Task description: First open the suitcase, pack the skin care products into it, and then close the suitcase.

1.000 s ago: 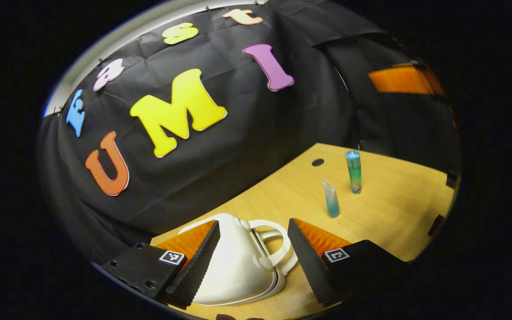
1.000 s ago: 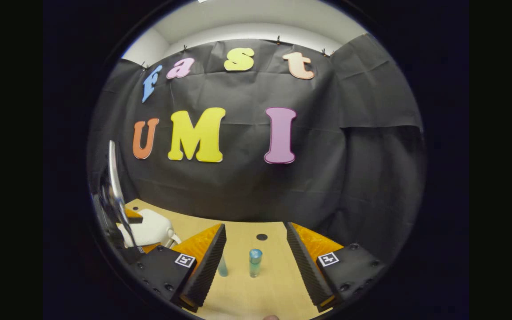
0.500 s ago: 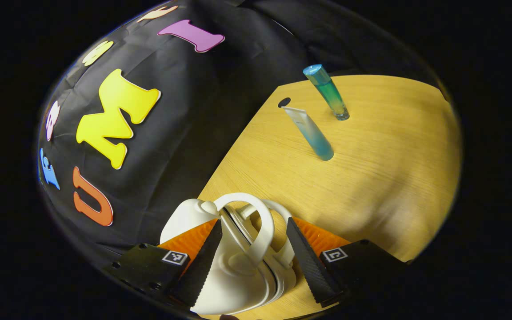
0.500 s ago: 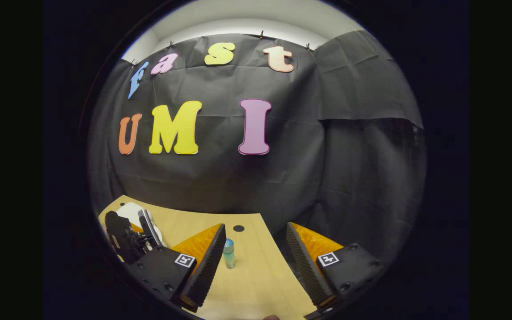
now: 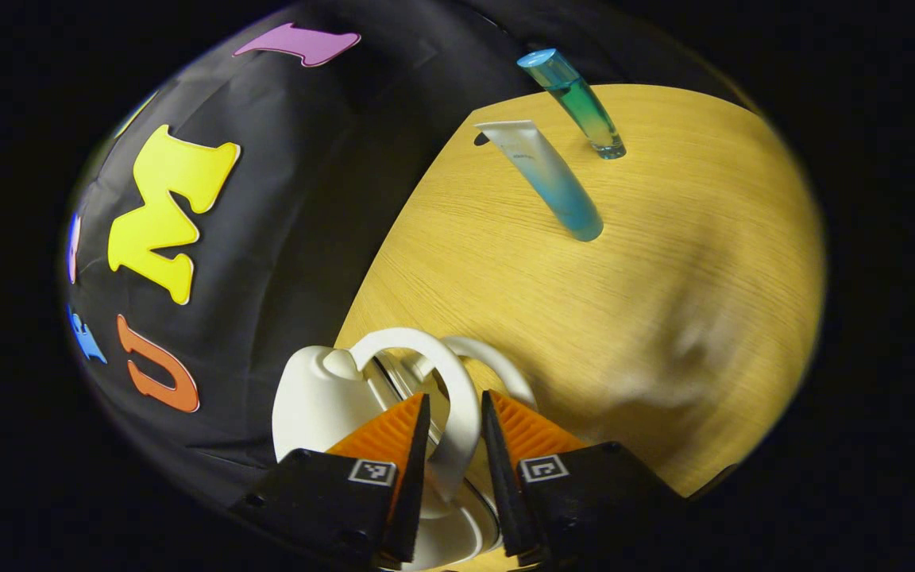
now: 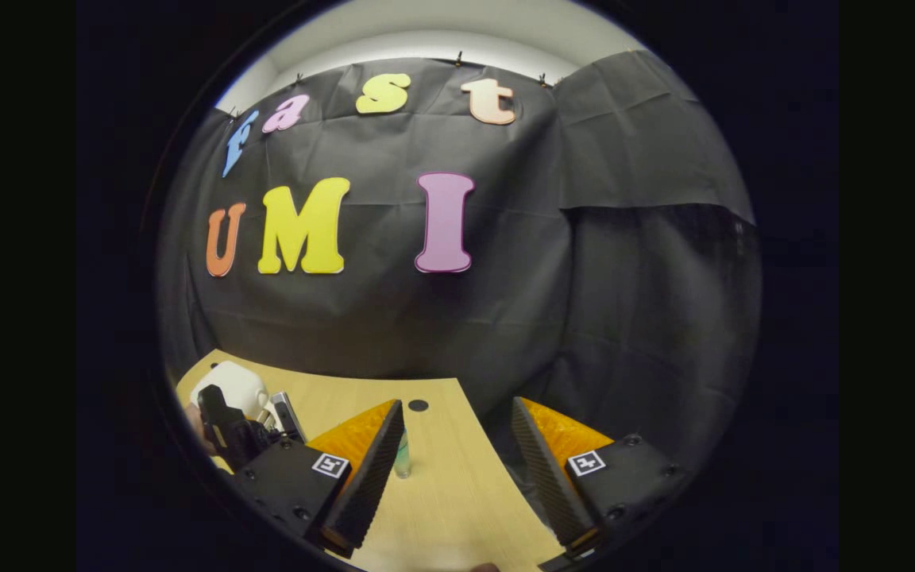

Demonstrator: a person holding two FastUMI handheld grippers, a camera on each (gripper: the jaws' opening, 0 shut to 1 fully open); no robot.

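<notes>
A small white suitcase (image 5: 310, 397) lies at the table's near corner, lid down. My left gripper (image 5: 455, 477) is shut on its upper white handle (image 5: 461, 389); the second handle loop (image 5: 505, 373) lies beside it. A blue-white tube (image 5: 553, 183) and a taller blue-green bottle (image 5: 581, 103) stand farther off on the table. In the right gripper view, my right gripper (image 6: 457, 469) hangs open above the table with nothing between its fingers. The bottle (image 6: 403, 461) peeks out beside its left finger. The suitcase (image 6: 231, 385) and the left gripper (image 6: 227, 429) show at far left.
The light wooden table (image 5: 664, 278) has a small dark hole (image 6: 418, 405) near its back edge. Black cloth walls close off the back and sides just behind the suitcase.
My left gripper has gone from wide open around the suitcase to shut on its handle, after tilting and moving in. The right gripper has drifted slightly right and stays open.
</notes>
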